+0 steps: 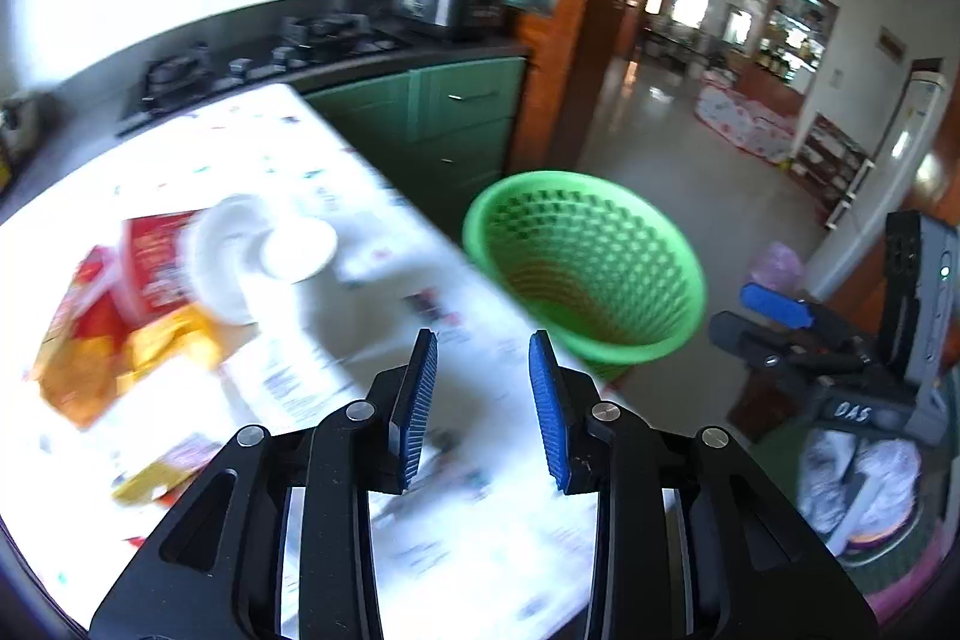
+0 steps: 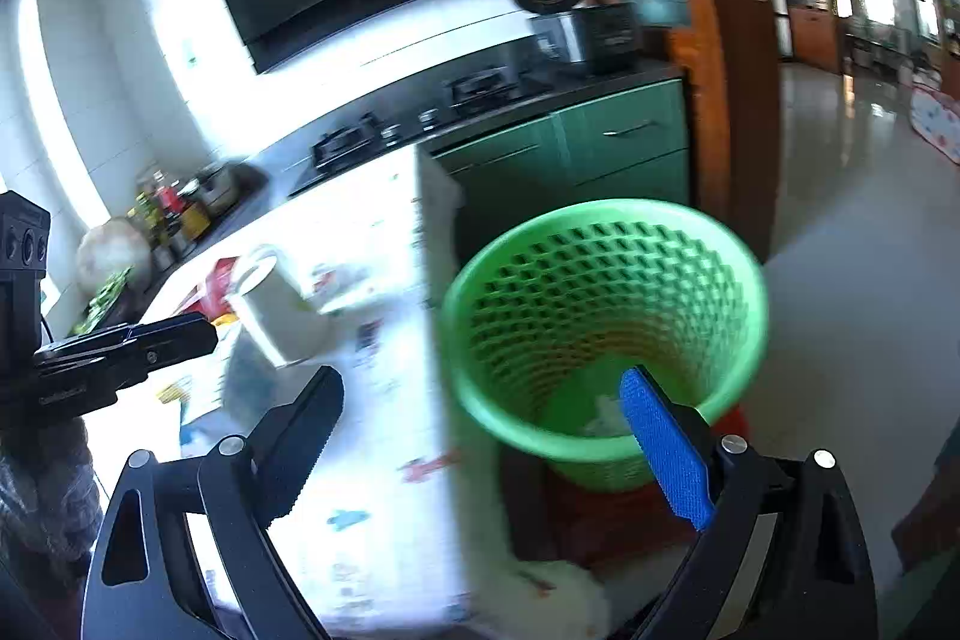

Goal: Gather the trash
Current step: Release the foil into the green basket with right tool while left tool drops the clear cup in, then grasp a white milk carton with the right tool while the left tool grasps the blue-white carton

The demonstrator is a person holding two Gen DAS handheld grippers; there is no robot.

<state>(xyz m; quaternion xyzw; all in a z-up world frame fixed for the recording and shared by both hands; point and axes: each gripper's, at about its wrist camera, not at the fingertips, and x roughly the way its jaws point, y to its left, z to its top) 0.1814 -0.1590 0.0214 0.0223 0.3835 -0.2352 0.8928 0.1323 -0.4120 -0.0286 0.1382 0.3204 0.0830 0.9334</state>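
Left gripper [image 1: 483, 349] and right gripper [image 2: 486, 394]: jaws wide apart, nothing held; wrappers and white paper cup [image 1: 240, 256] on table (blurred); green perforated plastic basket [image 2: 606, 334] beside table edge; approach cup squarely, close gently.

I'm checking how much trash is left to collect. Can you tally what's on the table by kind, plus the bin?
White paper cups: 2, lying on their sides
Red and yellow snack wrappers: blurred pile, about 3
Green mesh bin: 1, beside the table
Total: about 6 things

Green lattice basket [image 2: 606, 280]; blue ribbed fingers [image 1: 417, 406] (black frames); green cabinets [image 1: 456, 118].
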